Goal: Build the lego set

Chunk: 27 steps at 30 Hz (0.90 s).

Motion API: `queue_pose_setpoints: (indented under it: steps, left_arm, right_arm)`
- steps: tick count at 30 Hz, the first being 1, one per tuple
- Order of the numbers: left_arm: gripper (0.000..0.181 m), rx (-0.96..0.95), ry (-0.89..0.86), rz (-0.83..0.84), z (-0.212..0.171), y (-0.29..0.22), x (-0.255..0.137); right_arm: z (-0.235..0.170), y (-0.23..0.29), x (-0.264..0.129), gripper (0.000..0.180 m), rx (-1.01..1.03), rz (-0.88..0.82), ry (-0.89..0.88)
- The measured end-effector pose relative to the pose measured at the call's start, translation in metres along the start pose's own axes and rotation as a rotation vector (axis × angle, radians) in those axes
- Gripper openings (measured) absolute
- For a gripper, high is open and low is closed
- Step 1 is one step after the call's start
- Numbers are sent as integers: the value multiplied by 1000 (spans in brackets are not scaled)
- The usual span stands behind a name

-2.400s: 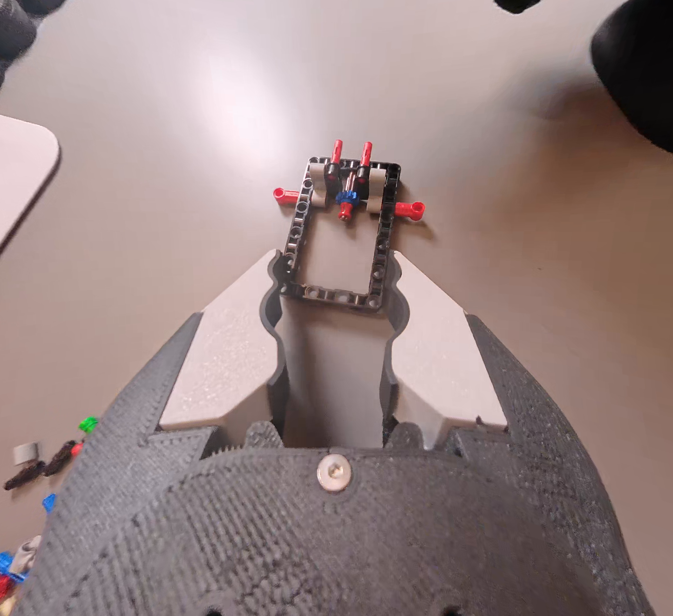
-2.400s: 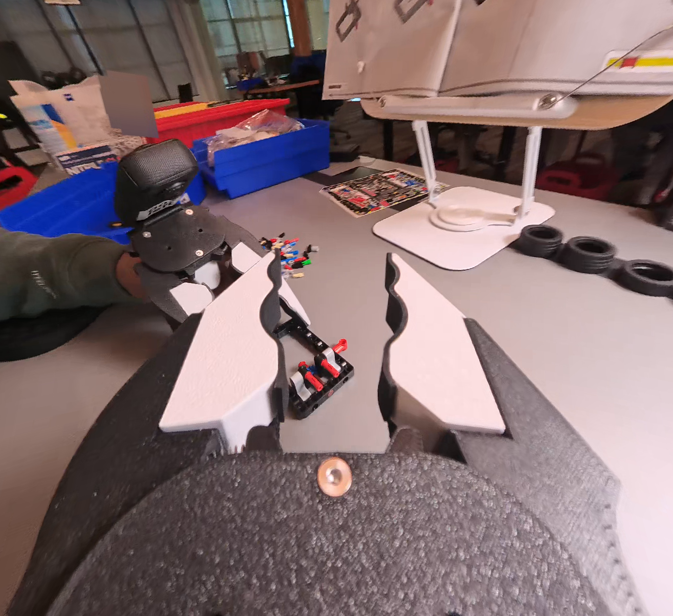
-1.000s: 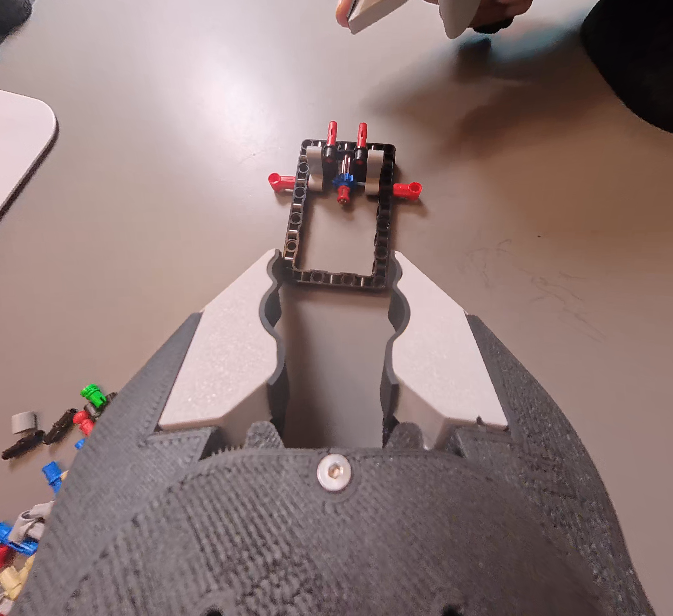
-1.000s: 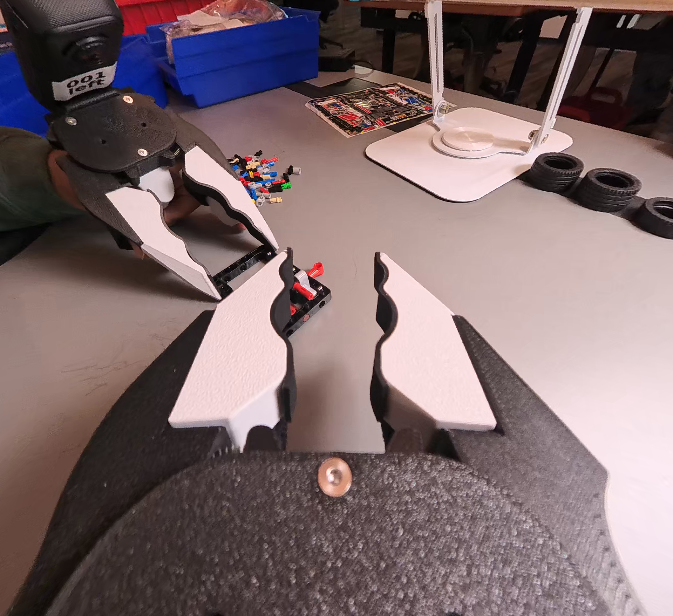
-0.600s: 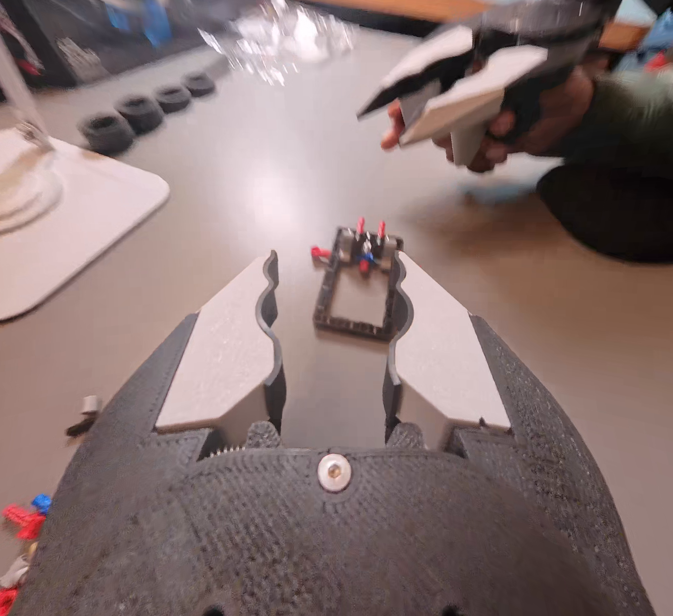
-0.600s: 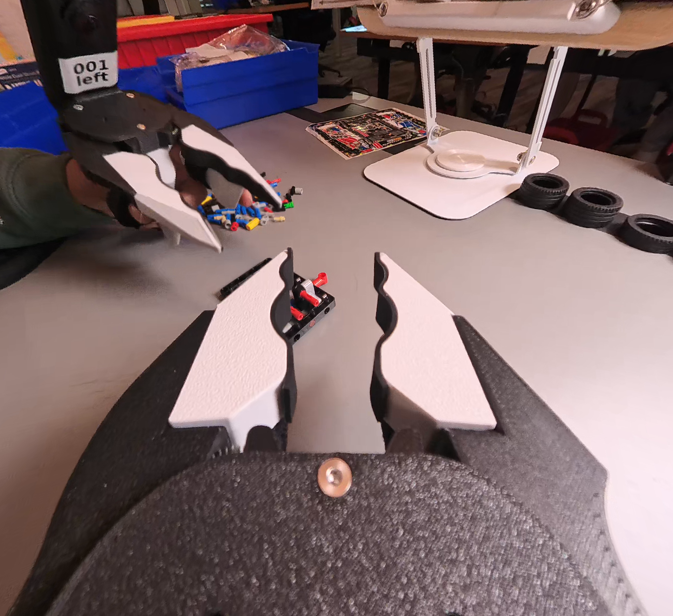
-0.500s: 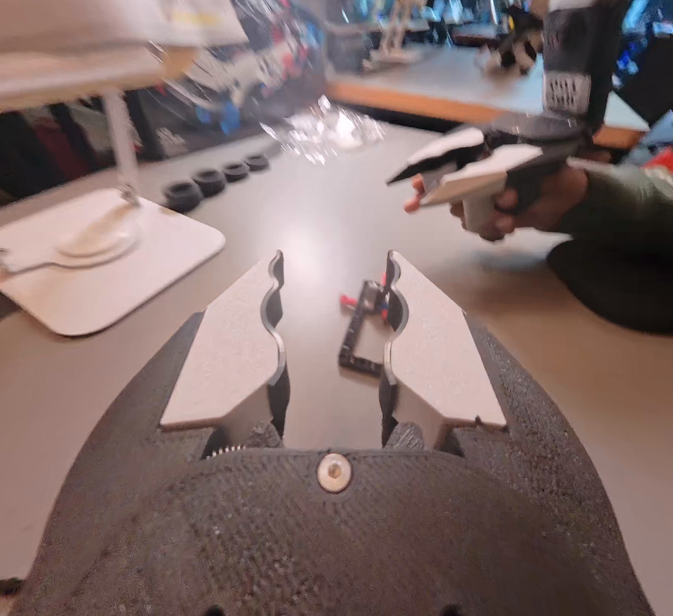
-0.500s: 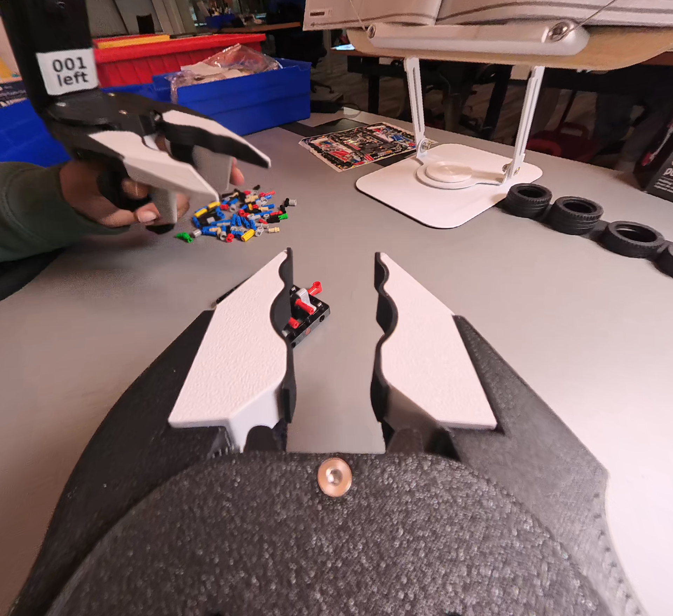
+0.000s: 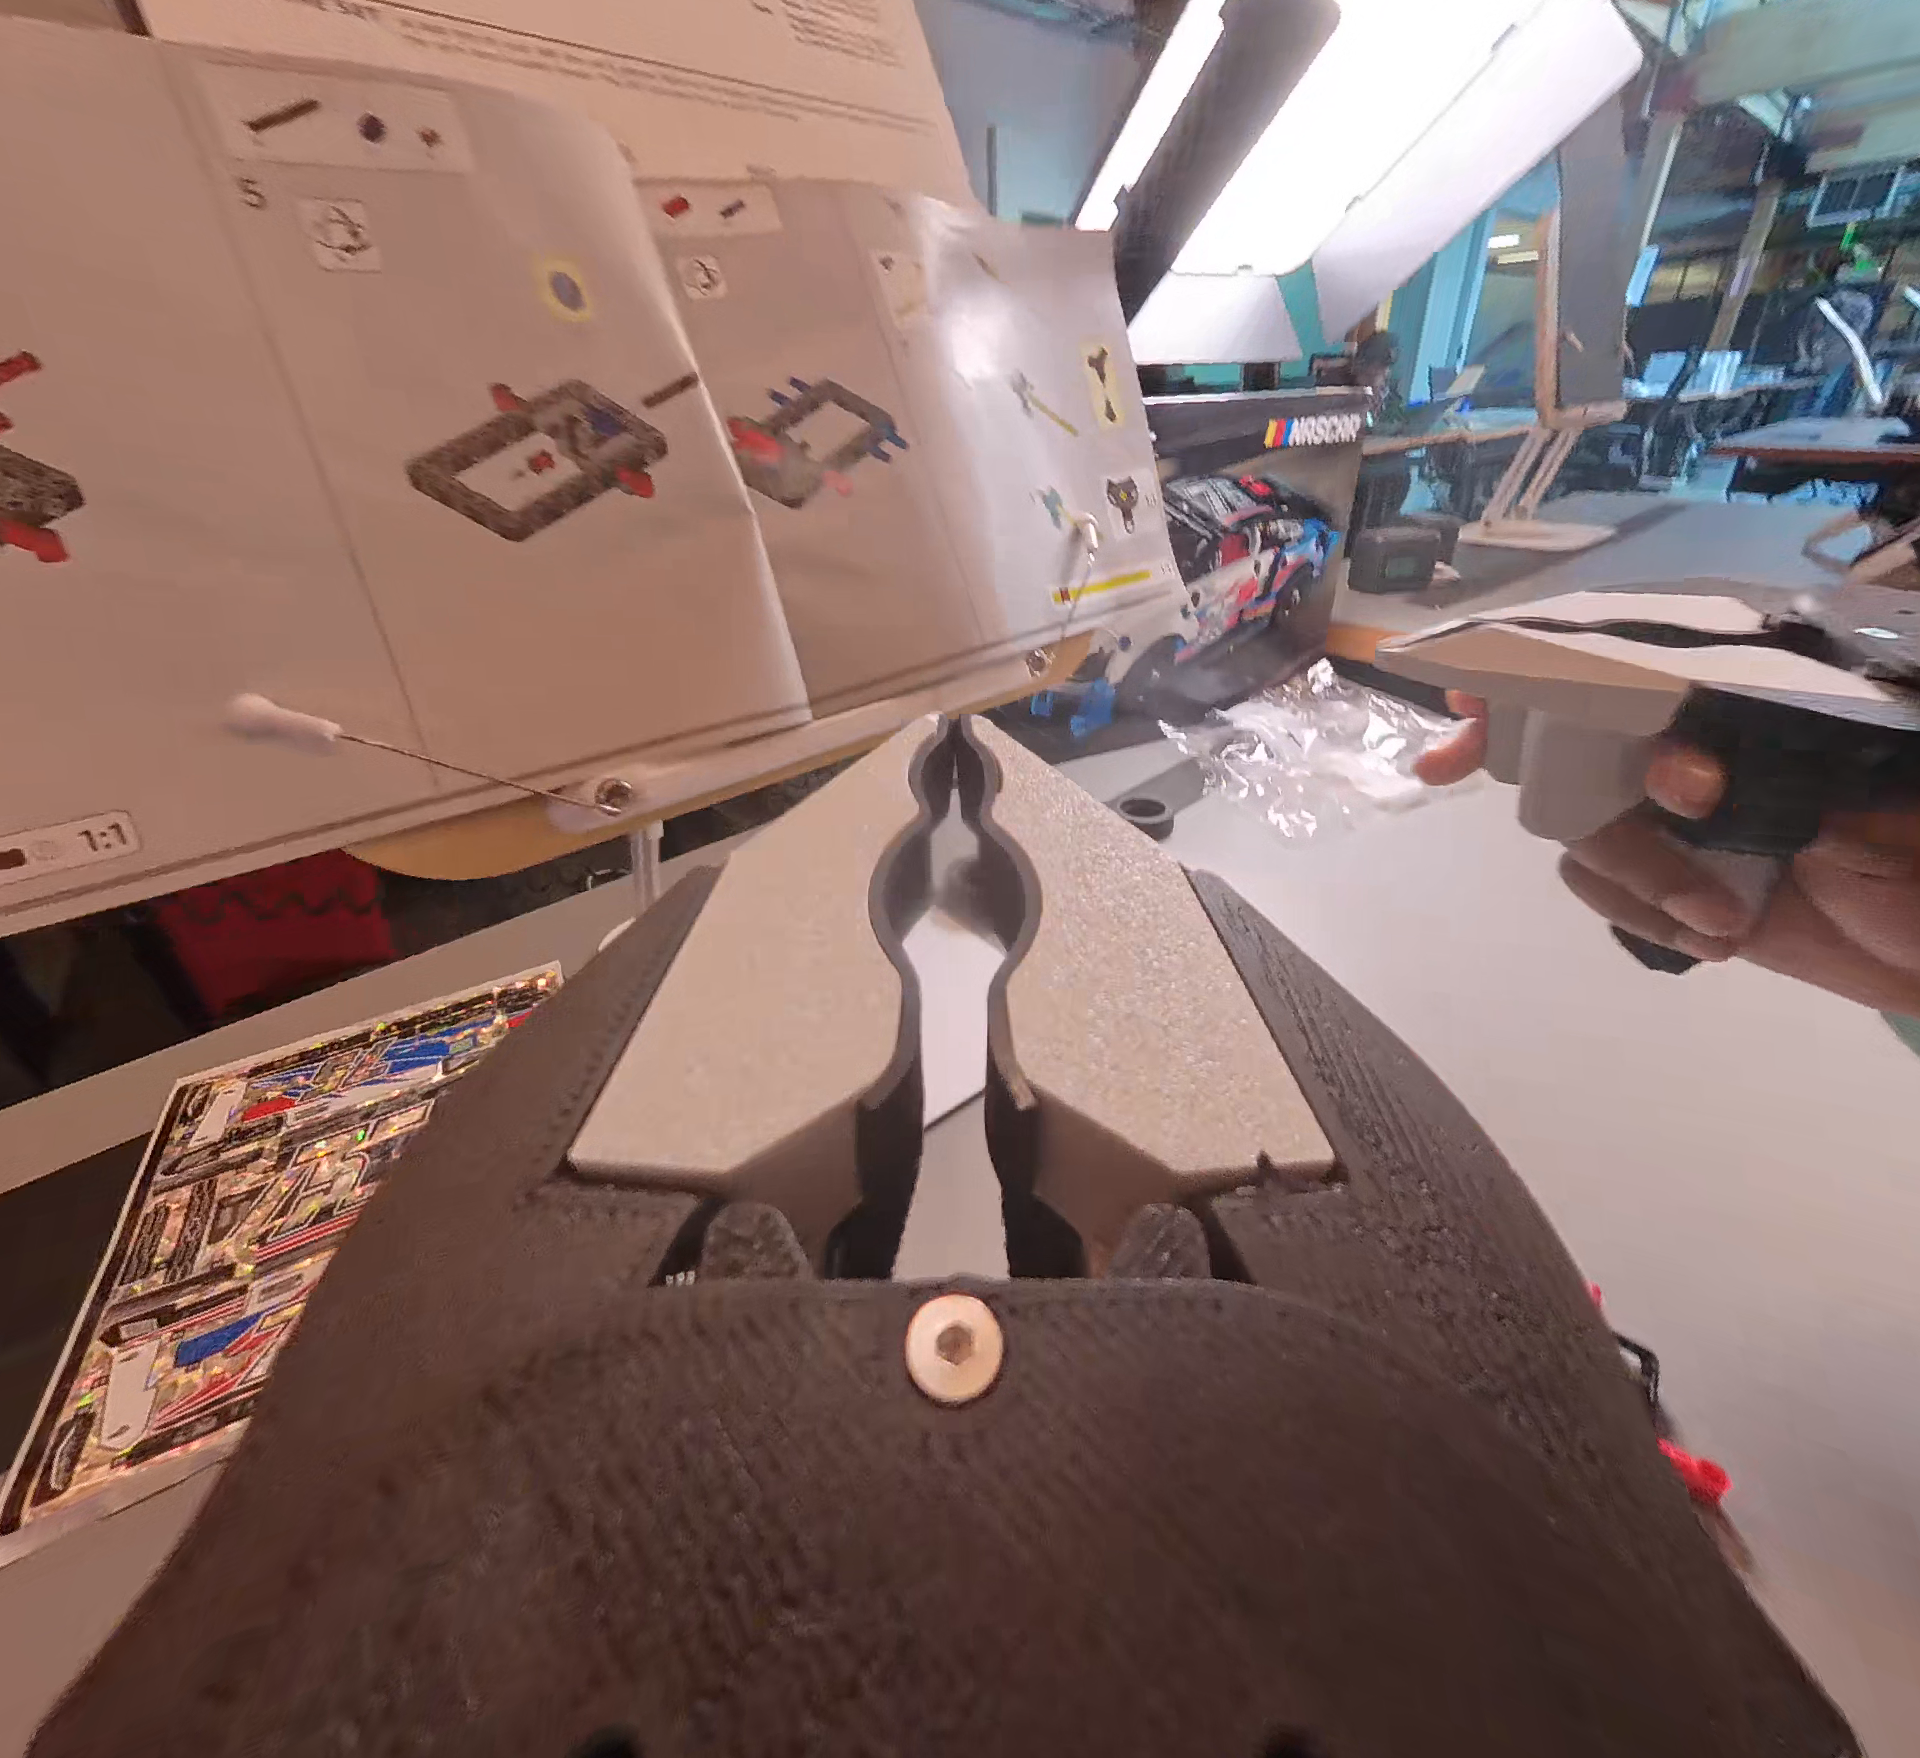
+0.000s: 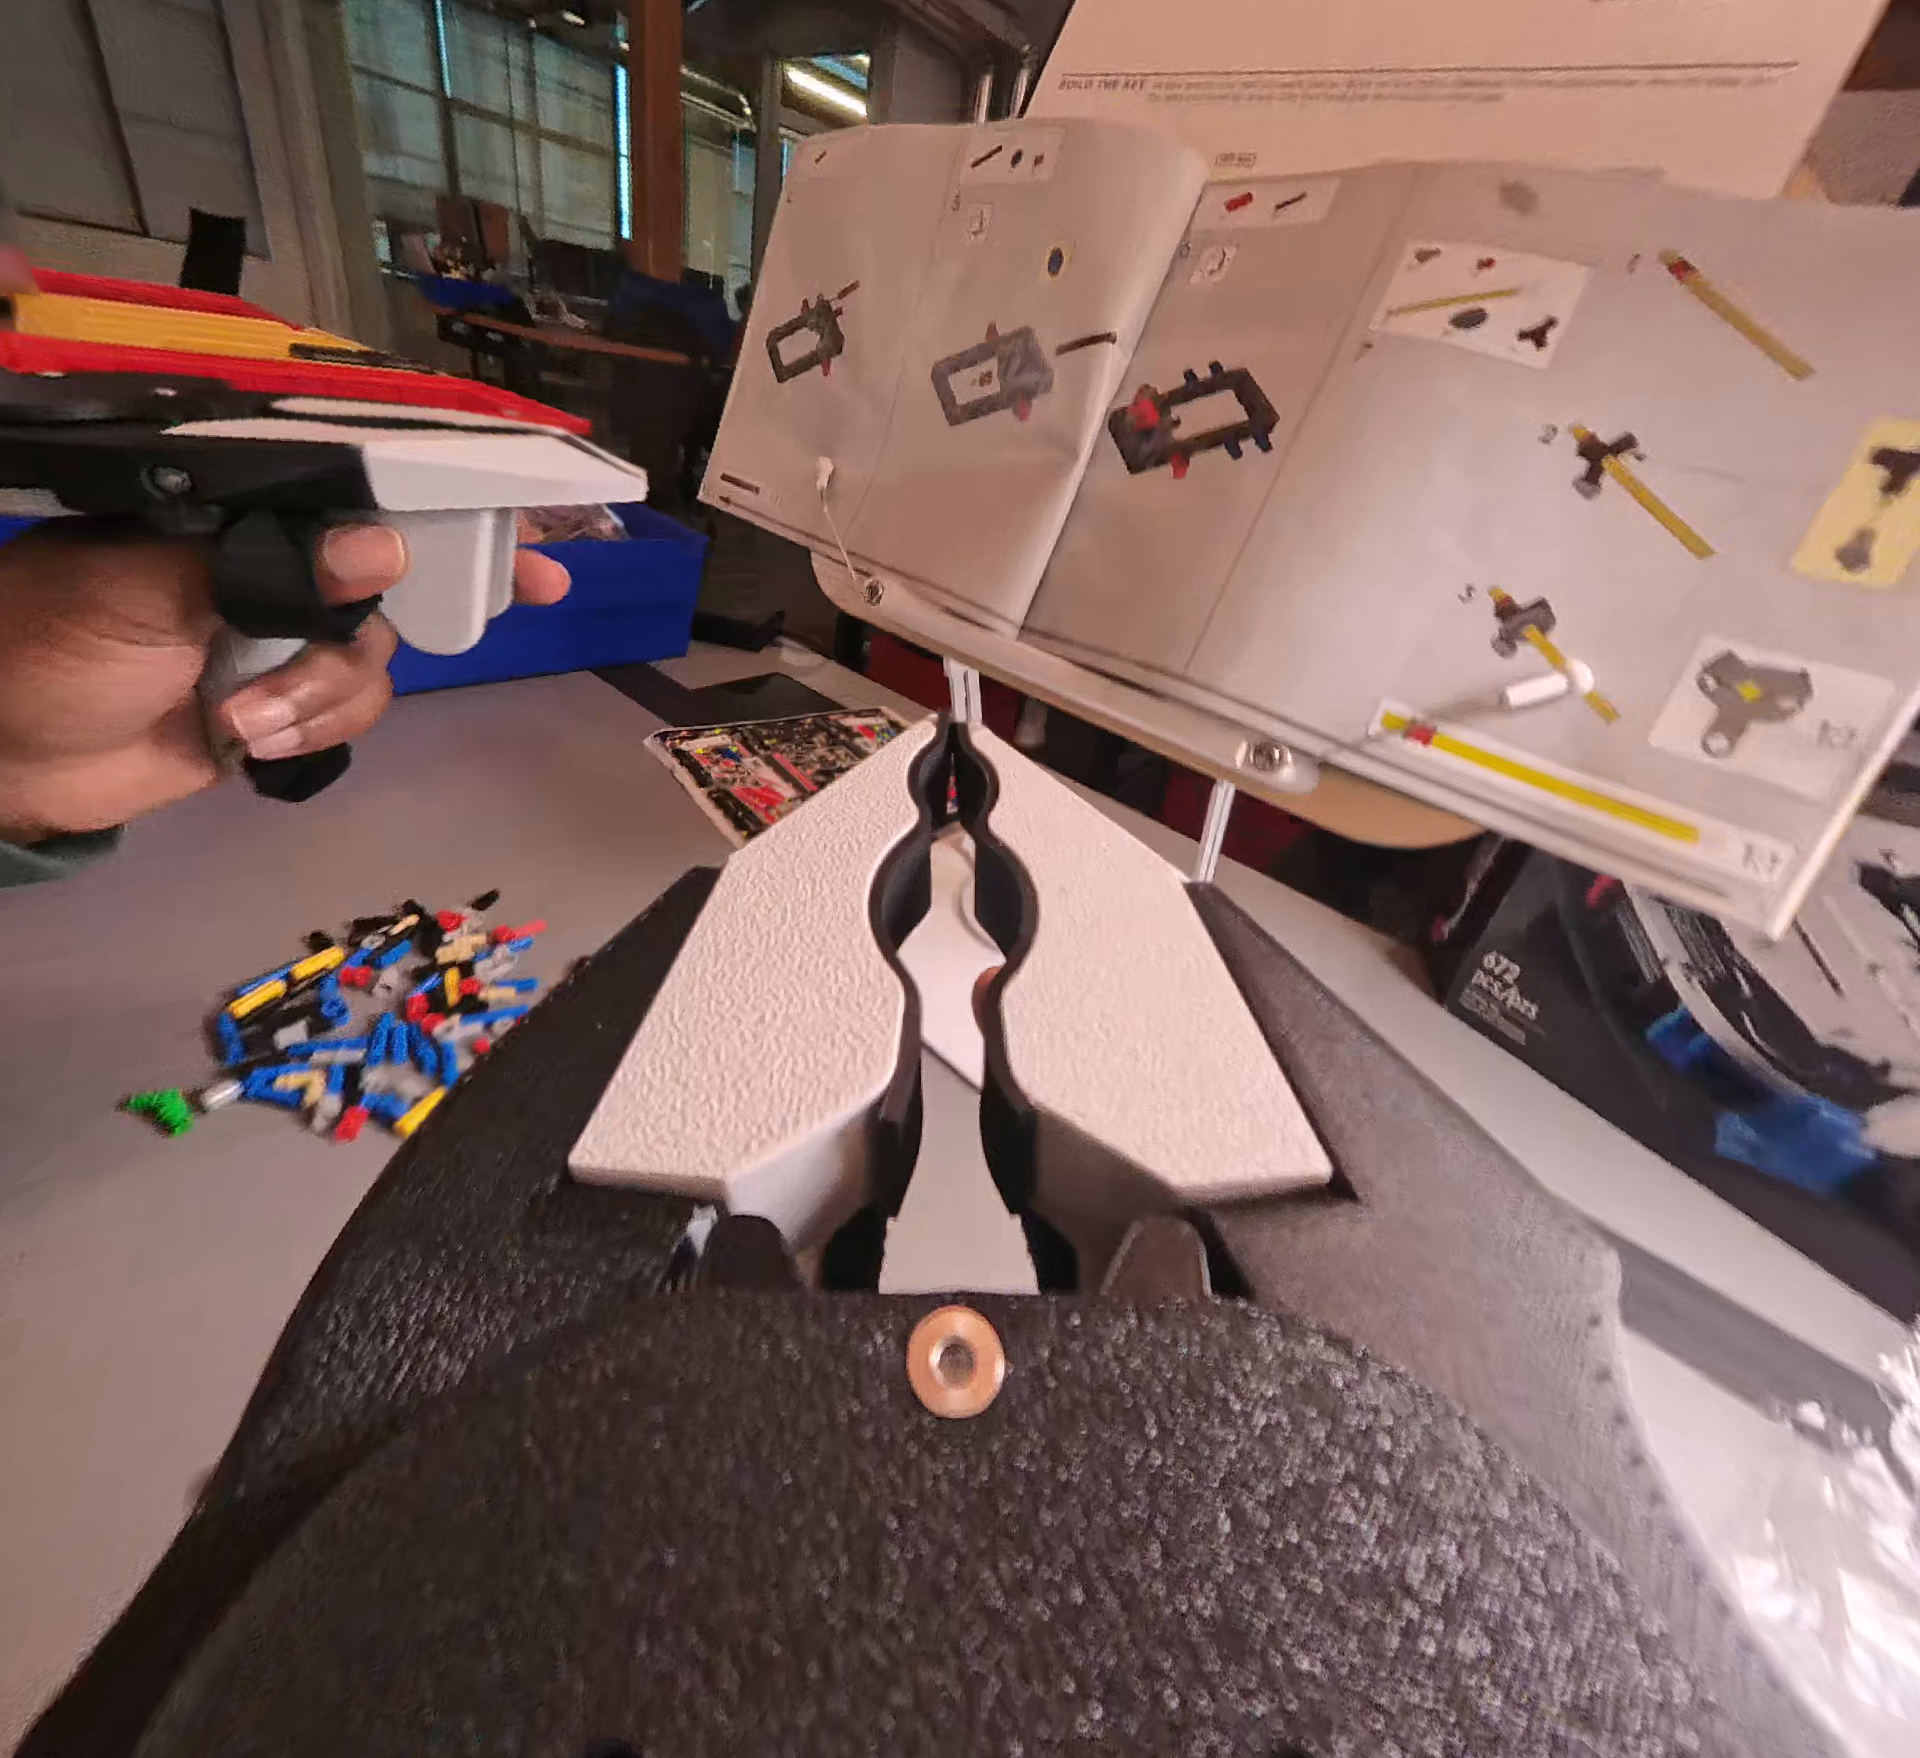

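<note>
Both grippers are raised off the grey table and point at the open instruction booklet [image 9: 499,461] on its white stand; the booklet also shows in the right wrist view [image 10: 1299,461]. My left gripper [image 9: 954,734] is shut and empty. My right gripper [image 10: 951,740] is shut and empty. Each shows in the other's view, held level in a hand: the right gripper [image 9: 1558,659] and the left gripper [image 10: 436,472]. A pile of loose small Lego pieces [image 10: 364,1012] lies on the table to the left. The black frame assembly is out of view.
A shiny sticker sheet [image 9: 260,1241] lies flat in front of the stand, also in the right wrist view [image 10: 769,763]. The set's box [image 9: 1247,524] and a crumpled plastic bag [image 9: 1299,763] are at the back right. Blue bins [image 10: 603,607] stand behind the left gripper.
Both grippers have left the black frame on the table, risen and tilted up toward the booklet. Both have gone from open to shut. The frame has dropped out of view.
</note>
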<state>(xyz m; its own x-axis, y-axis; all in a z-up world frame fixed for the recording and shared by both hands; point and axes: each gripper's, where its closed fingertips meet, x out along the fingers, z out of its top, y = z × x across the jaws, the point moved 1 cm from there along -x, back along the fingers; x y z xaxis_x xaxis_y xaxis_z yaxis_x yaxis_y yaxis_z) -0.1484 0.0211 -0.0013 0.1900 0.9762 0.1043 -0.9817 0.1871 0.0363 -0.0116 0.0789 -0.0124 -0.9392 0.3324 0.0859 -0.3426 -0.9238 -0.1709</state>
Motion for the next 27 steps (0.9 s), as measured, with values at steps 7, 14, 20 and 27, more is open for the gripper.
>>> queue_pose_setpoints:
  steps: [7, 14, 20, 27]
  left_arm:
    - [0, 0, -3, 49, -11, 19, -20]
    - [0, -46, 25, 54, -19, 38, -32]
    - [0, -60, 61, 10, -34, 30, -24]
    - [1, -18, 78, 11, -40, 23, -23]
  right_arm:
    - [11, -32, 142, 0, -177, -79, 179]
    - [-3, -41, 212, 0, -205, -218, 291]
    - [-4, -37, 206, 0, -152, -110, 203]
    - [14, -24, 175, 4, -133, 26, 49]
